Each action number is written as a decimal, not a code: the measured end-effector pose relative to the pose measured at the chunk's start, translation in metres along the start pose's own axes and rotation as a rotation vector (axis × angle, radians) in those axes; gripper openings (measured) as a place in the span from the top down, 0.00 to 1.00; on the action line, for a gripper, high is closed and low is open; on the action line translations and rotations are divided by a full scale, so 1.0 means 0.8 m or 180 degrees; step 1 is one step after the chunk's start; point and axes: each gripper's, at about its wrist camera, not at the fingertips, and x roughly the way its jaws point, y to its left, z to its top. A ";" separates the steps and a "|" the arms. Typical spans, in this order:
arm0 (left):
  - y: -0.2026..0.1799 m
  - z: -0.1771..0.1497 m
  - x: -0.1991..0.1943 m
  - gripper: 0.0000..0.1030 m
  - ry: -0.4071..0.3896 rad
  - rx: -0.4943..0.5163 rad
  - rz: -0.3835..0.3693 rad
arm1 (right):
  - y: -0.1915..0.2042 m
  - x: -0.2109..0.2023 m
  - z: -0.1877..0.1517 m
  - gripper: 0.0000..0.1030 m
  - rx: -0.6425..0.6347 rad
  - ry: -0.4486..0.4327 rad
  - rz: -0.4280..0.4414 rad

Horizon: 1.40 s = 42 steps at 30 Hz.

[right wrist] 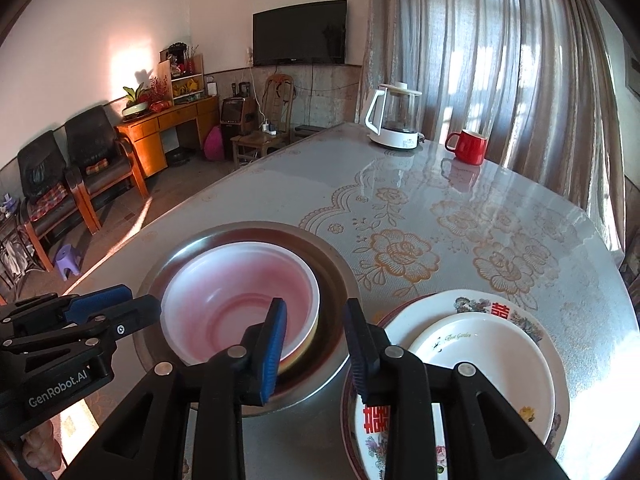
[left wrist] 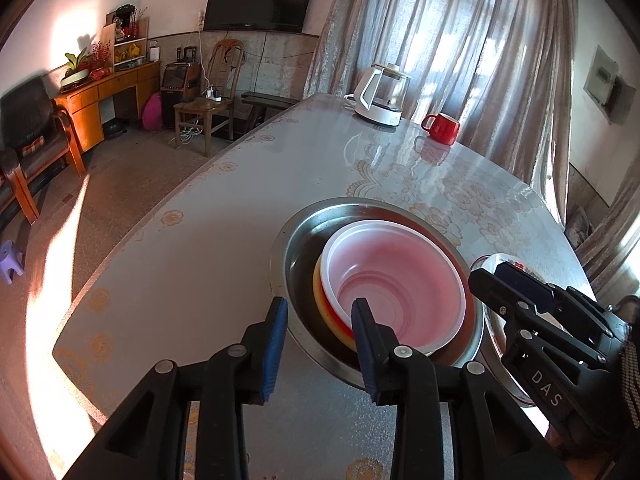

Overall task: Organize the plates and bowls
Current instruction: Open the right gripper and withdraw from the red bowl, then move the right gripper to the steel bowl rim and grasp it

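Note:
A pink-white plastic bowl (left wrist: 396, 284) (right wrist: 240, 300) sits nested on a yellow-red bowl (left wrist: 332, 316) inside a steel basin (left wrist: 296, 248) (right wrist: 332, 268). My left gripper (left wrist: 320, 344) is open and empty, its jaws astride the basin's near rim. To the right, a small white plate (right wrist: 492, 364) lies stacked on larger patterned plates (right wrist: 500, 304). My right gripper (right wrist: 316, 348) is open and empty, hovering between the basin and the plate stack; it also shows in the left wrist view (left wrist: 496, 276). The left gripper also shows at the left of the right wrist view (right wrist: 116, 300).
The table (right wrist: 400, 216) has a floral glossy cover. A white kettle (right wrist: 396, 116) and a red mug (right wrist: 470, 146) stand at its far end. The table's left edge (left wrist: 132, 236) drops to the floor; chairs and a desk stand beyond. Curtains hang behind.

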 end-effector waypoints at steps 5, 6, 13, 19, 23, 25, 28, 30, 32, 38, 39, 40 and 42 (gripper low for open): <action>0.001 0.001 -0.002 0.67 -0.0009 -0.0013 -0.0001 | 0.001 -0.002 0.000 0.72 -0.0028 -0.0021 -0.0018; 0.002 0.000 -0.003 0.67 -0.0010 -0.0015 -0.0002 | 0.002 -0.004 0.001 0.72 -0.0031 -0.0028 -0.0022; 0.012 0.000 -0.004 0.67 -0.0013 -0.0071 0.0022 | 0.002 -0.004 0.000 0.72 -0.0016 -0.0015 -0.0033; 0.024 -0.002 -0.005 0.67 -0.0007 -0.0131 0.0058 | 0.000 -0.005 0.001 0.72 -0.0019 -0.0015 -0.0086; 0.027 -0.002 -0.005 0.67 -0.0013 -0.0159 0.0067 | 0.004 -0.007 0.001 0.72 -0.0088 -0.0044 -0.0178; 0.027 -0.002 -0.005 0.67 -0.0013 -0.0166 0.0072 | 0.005 -0.008 0.001 0.72 -0.0093 -0.0047 -0.0176; 0.027 -0.002 -0.005 0.67 -0.0013 -0.0161 0.0073 | 0.006 -0.008 0.001 0.72 -0.0105 -0.0049 -0.0193; 0.027 -0.002 -0.004 0.67 -0.0008 -0.0157 0.0066 | 0.006 -0.008 0.001 0.72 -0.0113 -0.0048 -0.0197; 0.027 -0.002 -0.005 0.67 -0.0008 -0.0156 0.0066 | 0.007 -0.009 0.001 0.72 -0.0110 -0.0051 -0.0207; 0.025 -0.001 -0.005 0.67 -0.0008 -0.0124 0.0038 | 0.004 -0.009 0.001 0.72 -0.0100 -0.0050 -0.0216; 0.025 0.000 -0.005 0.67 -0.0006 -0.0118 0.0032 | 0.004 -0.008 0.001 0.72 -0.0097 -0.0045 -0.0219; 0.024 0.000 -0.004 0.67 -0.0002 -0.0108 0.0027 | 0.003 -0.008 0.001 0.72 -0.0093 -0.0043 -0.0220; 0.023 -0.001 -0.002 0.67 0.0015 -0.0086 0.0011 | 0.001 -0.008 0.000 0.72 -0.0088 -0.0038 -0.0224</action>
